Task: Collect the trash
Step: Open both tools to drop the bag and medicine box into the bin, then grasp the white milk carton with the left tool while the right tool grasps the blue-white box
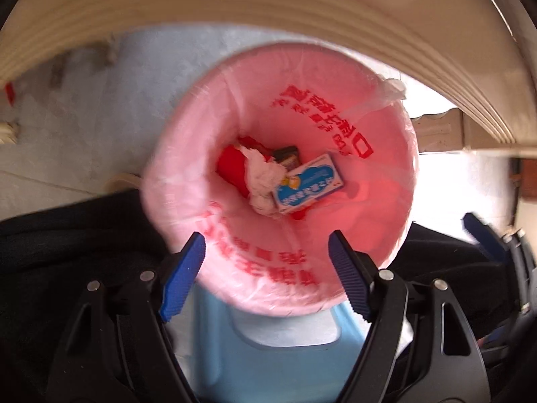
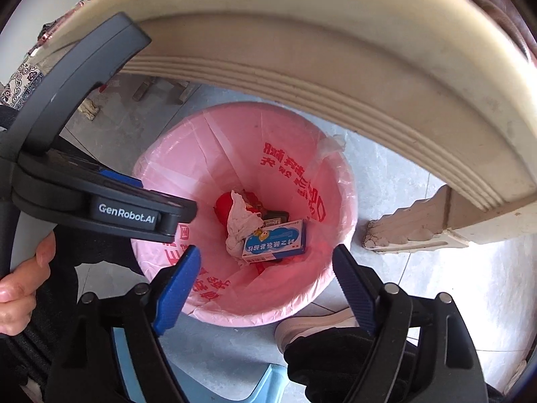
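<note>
A round bin lined with a pink plastic bag [image 1: 379, 174] [image 2: 208, 154] stands on the floor below a cream table. Inside lie a blue and white medicine box [image 1: 307, 183] [image 2: 275, 240], a crumpled white tissue [image 1: 261, 174] [image 2: 240, 221], a small dark packet [image 1: 287, 156] and something red [image 1: 230, 166] [image 2: 222, 205]. My left gripper [image 1: 266, 268] is open and empty right above the bin. It also shows in the right wrist view [image 2: 100, 201], over the bin's left rim. My right gripper [image 2: 266, 278] is open and empty above the bin's near rim.
The curved cream table edge [image 1: 302, 6] [image 2: 335, 67] arches over the bin, with a carved leg [image 2: 412, 221] at the right. A light blue plastic stool [image 1: 275, 362] [image 2: 235, 386] stands near me. A pale shoe [image 2: 312, 325] and dark trousers are beside the bin.
</note>
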A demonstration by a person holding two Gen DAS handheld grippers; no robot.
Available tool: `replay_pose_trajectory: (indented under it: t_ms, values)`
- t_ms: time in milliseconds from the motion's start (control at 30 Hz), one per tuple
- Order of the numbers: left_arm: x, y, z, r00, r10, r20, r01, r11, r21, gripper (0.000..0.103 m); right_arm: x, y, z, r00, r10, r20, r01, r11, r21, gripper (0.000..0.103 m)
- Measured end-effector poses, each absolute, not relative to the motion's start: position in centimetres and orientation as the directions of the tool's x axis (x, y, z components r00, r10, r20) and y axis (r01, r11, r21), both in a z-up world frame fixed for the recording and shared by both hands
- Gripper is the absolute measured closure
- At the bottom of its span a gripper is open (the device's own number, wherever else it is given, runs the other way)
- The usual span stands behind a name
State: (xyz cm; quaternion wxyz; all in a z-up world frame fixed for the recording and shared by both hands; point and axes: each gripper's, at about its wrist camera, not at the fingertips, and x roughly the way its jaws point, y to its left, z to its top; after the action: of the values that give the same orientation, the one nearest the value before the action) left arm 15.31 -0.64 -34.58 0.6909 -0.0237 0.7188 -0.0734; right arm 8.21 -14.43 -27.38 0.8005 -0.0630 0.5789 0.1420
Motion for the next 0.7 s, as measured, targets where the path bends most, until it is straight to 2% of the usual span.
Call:
replay_pose_trajectory:
  t_ms: [167,233,267,433,567,700]
  values:
    - [13.3,-0.2,-26.4,0.135,-0.101,-0.986,0.244,0.967,-0.066,0.029,5.9,-15.6,-21.4,0.383,0.221,-0.897,-0.267,0.956,0.122,0.019]
    - [13.1,0.1,-22.1,0.215,-0.099,-0.972,0.318,0.948,-0.026,0.027,5.3,-16.0,-18.4,0.431,0.229,-0.873,-0.263,0.957,0.121,0.01]
    - [13.4,0.1,-19.8,0.252,-0.104,-0.962,0.361,0.932,-0.006,0.021,5.0,-16.3,-16.5,0.468,0.228,-0.854,-0.258,0.959,0.115,0.007]
    - [16.3,-0.4,-7.7,0.415,-0.118,-0.902,0.513,0.849,0.125,0.008,5.3,-16.4,-8.3,0.596,0.182,-0.782,-0.233,0.971,0.048,0.007]
    - [19.5,-2.2,-0.6,0.494,-0.107,-0.863,0.588,0.772,0.241,0.006,7.0,-16.8,-3.3,0.633,0.183,-0.753,-0.169,0.981,0.096,0.007]
    - [22.0,-4.6,3.0,0.551,-0.093,-0.83,0.653,0.668,0.358,0.006,9.2,-17.6,-0.3,0.636,0.2,-0.745,-0.1,0.979,0.177,0.007]
